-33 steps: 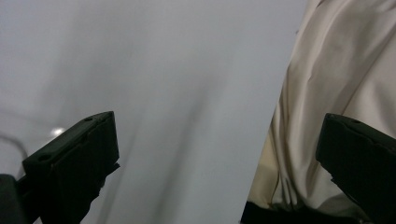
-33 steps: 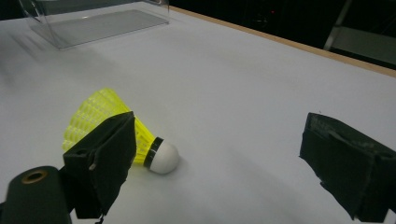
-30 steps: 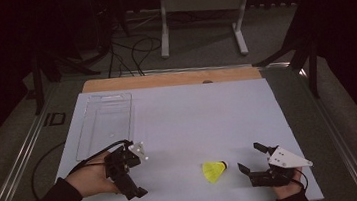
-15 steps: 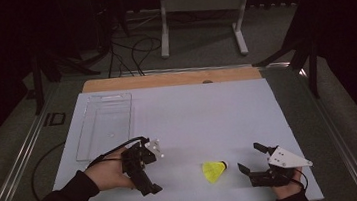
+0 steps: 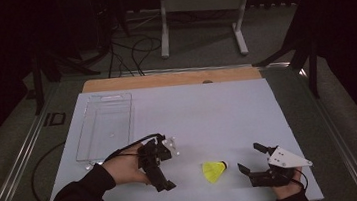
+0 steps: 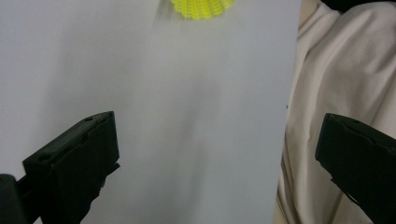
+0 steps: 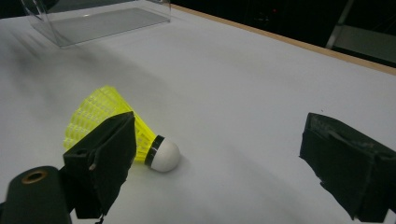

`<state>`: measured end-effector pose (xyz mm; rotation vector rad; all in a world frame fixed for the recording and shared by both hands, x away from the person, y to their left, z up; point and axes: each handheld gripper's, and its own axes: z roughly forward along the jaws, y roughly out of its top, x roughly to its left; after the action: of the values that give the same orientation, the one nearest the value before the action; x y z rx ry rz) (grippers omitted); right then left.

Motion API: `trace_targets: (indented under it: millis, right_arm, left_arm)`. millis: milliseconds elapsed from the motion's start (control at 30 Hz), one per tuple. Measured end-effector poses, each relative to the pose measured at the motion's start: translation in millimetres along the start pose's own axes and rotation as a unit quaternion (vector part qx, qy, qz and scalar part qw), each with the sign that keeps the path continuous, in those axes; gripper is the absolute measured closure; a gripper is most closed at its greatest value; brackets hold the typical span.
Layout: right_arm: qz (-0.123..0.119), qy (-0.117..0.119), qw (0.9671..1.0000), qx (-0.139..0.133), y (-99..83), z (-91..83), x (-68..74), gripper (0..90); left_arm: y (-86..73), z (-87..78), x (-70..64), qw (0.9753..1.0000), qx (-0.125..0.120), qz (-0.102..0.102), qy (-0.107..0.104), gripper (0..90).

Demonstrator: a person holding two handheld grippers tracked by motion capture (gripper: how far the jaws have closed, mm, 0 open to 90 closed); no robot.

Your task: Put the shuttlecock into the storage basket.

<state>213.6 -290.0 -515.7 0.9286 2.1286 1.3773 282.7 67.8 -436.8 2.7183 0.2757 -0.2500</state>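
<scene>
Now, we are weighing who should be reaching for the shuttlecock.

Shuttlecock: we are seeing the shuttlecock lying on its side on the white table, near the front edge, between the two grippers.

Long axis: it is running roughly left to right across the table, white cork tip pointing toward the right gripper, yellow skirt flaring toward the left one.

Right gripper: the right gripper is resting just beside the cork, jaws spread wide and holding nothing (in its own view the shuttlecock is sitting just beyond the left jaw).

Left gripper: the left gripper is sitting farther off on the skirt side, jaws likewise gaping and empty.

Nearer hand: we are judging the right one nearer.

Clear tray: the clear tray is standing well apart at the far left.
</scene>
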Motion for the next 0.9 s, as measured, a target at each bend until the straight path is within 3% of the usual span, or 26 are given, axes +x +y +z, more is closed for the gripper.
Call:
trace_targets:
  millis: [533, 900]
  right_arm:
    - [0.000, 0.002, 1.0000, 0.001, -0.1, 0.1, -0.2, 11.1]
    - [-0.001, 0.003, 1.0000, 0.000, 0.3, -0.1, 0.1, 11.1]
  left_arm:
    - [34.6, 21.5, 2.9, 0.9996, -0.025, 0.012, -0.006, 0.1]
    - [55.2, 35.3, 3.7, 0.9993, -0.023, 0.027, -0.009, 2.2]
